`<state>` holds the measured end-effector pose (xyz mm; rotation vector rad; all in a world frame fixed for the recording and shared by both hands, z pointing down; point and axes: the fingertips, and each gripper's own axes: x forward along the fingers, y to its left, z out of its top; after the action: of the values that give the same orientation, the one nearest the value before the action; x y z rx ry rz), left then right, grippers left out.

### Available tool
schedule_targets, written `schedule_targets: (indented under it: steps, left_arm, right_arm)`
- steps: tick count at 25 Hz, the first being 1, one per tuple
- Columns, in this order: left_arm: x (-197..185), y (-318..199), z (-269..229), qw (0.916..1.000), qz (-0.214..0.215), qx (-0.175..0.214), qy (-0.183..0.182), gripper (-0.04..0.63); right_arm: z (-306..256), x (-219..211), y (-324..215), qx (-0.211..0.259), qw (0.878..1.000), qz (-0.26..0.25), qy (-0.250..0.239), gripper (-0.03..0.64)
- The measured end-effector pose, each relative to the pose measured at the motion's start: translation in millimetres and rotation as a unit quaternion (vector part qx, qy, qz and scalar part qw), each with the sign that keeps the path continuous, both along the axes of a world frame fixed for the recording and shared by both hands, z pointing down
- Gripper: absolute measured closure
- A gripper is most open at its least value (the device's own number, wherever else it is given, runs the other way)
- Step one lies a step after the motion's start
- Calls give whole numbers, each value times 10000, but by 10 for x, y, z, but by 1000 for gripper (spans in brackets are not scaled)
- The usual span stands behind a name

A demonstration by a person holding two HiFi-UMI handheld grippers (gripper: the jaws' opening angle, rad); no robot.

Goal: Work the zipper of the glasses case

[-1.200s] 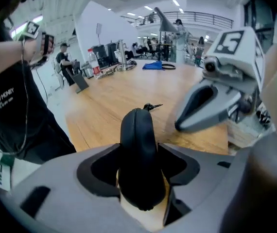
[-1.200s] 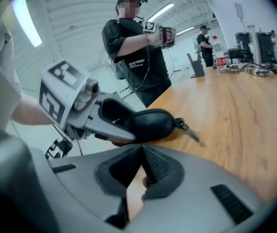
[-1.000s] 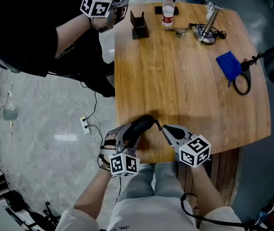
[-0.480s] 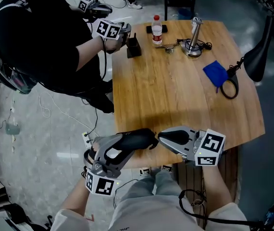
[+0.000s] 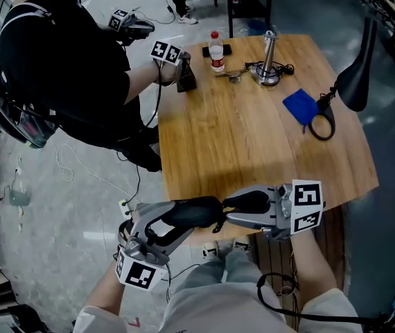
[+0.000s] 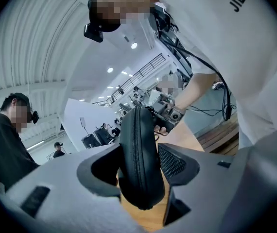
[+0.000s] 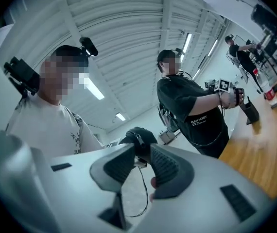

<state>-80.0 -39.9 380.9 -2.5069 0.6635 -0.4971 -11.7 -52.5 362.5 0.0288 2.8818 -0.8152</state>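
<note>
White shirt [image 6: 255, 57] fills the left gripper view: big dark capitals, "JIL S", and the rest runs off the edge. In the right gripper view, the black shirt [image 7: 197, 115] on the person by the table has small white chest print, "CLAW MONEY" (tiny, but it reads). The bottle [image 5: 216, 50] in the head view has a red label, too small to read.
</note>
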Motion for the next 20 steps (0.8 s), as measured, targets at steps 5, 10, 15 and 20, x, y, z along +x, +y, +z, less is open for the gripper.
schedule_targets:
  steps: [5,10,15,20]
  left_arm:
    - [73,87,-8,9997,210,-87,-39,347]
    - [86,145,-17,9996,252,-59,-108,347]
    - [130,170,-48,9993,330,27,-170,347]
    - [145,219,-52,9990,404,50,-163,347]
  right_arm:
    - [-117,84,58,-13,9994,-1,-352,539]
    - [-166,114,136,19,9992,-59,-384,589]
    - [-166,179,151,-26,9991,-89,-403,591]
    - [-100,176,264,-179,9975,-406,-542,589]
